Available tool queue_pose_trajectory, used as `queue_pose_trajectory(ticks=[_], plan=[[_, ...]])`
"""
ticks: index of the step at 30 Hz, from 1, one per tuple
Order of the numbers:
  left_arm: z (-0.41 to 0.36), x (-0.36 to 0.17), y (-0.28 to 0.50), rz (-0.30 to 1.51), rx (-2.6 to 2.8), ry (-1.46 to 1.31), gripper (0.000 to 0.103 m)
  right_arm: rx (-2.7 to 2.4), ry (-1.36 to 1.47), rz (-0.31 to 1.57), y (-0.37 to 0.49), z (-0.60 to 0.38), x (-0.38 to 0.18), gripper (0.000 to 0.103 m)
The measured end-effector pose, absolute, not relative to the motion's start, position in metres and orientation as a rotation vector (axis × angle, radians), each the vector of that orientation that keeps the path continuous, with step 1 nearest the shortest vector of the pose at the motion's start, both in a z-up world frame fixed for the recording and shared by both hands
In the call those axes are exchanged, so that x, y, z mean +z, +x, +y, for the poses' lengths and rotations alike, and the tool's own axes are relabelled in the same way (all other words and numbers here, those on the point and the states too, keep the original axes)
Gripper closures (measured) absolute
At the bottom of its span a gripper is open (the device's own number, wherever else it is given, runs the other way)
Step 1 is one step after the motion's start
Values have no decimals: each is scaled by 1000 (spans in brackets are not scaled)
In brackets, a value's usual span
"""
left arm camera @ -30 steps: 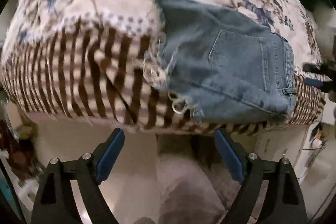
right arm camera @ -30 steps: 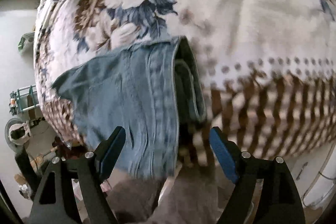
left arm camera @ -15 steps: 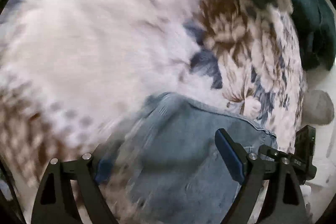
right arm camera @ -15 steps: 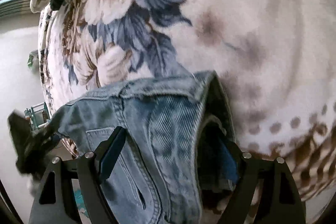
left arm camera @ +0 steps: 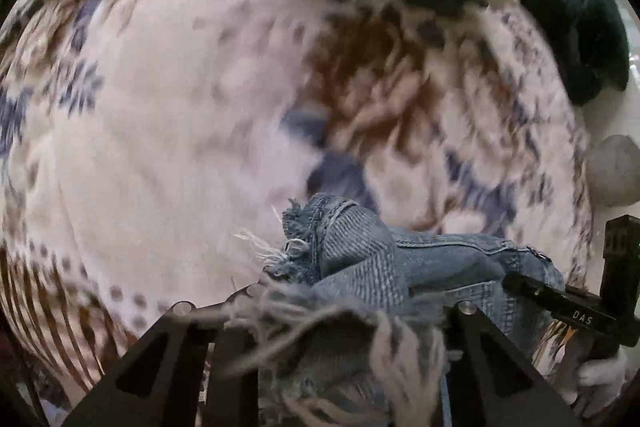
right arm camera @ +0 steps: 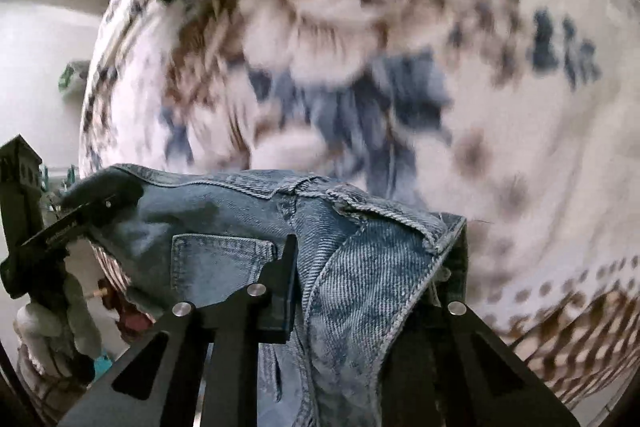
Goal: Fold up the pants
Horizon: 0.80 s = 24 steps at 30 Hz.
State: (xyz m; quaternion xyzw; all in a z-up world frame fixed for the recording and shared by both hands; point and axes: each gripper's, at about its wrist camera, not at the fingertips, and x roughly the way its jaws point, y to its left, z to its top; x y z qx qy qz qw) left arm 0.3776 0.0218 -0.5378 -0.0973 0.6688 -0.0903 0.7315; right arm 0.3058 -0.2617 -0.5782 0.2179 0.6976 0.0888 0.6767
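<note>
Frayed blue denim shorts (left arm camera: pixel 400 267) raised above blurred floral cream-brown-blue bedspread (left arm camera: pixel 160 127). Left gripper (left arm camera: pixel 320 311) clamped on frayed hem, fingertips buried under threads. Right gripper (right arm camera: pixel 372 291) clamped on waistband; one finger hidden behind denim.

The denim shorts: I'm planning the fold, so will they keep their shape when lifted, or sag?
The denim shorts will probably sag: they already bunch and drape between the left hand-held gripper and right hand-held gripper. The frayed hem may snag.
</note>
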Motion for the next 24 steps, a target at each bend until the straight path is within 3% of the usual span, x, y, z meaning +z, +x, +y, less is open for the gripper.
queue_pose_trajectory(ticks=[7, 11, 13, 15, 16, 20, 24], plan=[[6, -541, 478, 1418, -223, -158, 79, 180, 485, 1480, 411, -276, -566, 83], [16, -568, 503, 1514, -180, -187, 72, 150, 526, 1646, 448, -292, -607, 63], [32, -562, 494, 1506, -188, -231, 57, 144, 555, 1668, 445, -299, -609, 50], [45, -552, 480, 1491, -189, -267, 27, 116, 545, 1647, 429, -309, -598, 39], [54, -545, 468, 1480, -181, -292, 24, 90, 536, 1635, 416, -314, -590, 39], [89, -528, 409, 1480, -59, -434, 24, 43, 722, 1623, 348, -334, -575, 39], [110, -560, 364, 1569, 38, -720, 24, -6, 999, 1648, 289, -334, -593, 39]])
